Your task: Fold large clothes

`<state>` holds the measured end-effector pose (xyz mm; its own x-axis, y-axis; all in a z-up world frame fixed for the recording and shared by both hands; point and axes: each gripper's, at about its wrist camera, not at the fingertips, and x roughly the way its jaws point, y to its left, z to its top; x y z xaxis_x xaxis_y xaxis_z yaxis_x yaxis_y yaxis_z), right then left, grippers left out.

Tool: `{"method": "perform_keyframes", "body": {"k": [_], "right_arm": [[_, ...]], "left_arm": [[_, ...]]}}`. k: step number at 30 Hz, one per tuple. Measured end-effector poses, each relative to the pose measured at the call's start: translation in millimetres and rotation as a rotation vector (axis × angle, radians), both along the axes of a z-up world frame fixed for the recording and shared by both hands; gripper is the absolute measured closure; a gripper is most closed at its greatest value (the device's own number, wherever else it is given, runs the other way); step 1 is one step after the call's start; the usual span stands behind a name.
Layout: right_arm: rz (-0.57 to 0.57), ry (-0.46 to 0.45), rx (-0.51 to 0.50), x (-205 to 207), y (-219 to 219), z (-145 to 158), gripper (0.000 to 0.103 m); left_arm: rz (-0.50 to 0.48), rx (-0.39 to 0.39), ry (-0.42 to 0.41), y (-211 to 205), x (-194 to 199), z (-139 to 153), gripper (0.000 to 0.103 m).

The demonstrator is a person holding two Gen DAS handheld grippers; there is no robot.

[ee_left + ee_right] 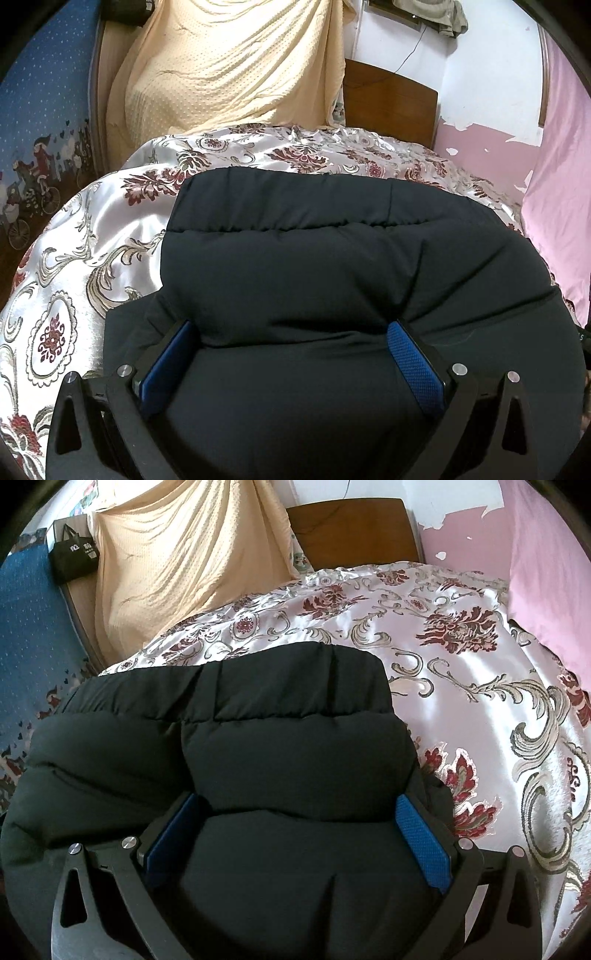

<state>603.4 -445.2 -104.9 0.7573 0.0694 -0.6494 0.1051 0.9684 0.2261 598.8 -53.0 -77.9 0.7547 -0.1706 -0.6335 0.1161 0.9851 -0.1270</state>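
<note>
The jacket [332,266] lies on the bedspread [92,240], its far hem a gathered, stitched band running across the bed short of the headboard [388,107]. In the left wrist view, bare bedspread shows to the left of the jacket and beyond its hem, while on the right the jacket runs close to the pink cloth [557,206] at the bed's edge. In the right wrist view the open bedspread [480,701] spreads wide to the right, and the jacket [258,738] fills the left side nearly to the blue cloth [29,635]. The jacket is dark, matte and padded, quilted into soft puffy panels with rounded bulges. The bedspread is glossy satin, pale with dark red flowers and grey scrolls. A cream dotted sheet [229,62] hangs in folds at the head of the bed, and a black bag [74,557] sits beside it. The left gripper [291,332] is spread wide, its blue textured pads [413,362] pressing into a bulge of jacket that swells between them. The right gripper [299,812] is likewise spread wide, its pads [424,842] bracketing a padded fold; whether either truly clamps the fabric cannot be told.
</note>
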Motion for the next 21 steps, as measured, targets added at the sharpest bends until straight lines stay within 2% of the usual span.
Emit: {"method": "perform_keyframes", "body": {"k": [21], "right_arm": [[0.003, -0.001, 0.019, 0.5, -2.5, -4.7, 0.001]], "left_arm": [[0.002, -0.009, 0.008, -0.1, -0.9, -4.2, 0.0]]}}
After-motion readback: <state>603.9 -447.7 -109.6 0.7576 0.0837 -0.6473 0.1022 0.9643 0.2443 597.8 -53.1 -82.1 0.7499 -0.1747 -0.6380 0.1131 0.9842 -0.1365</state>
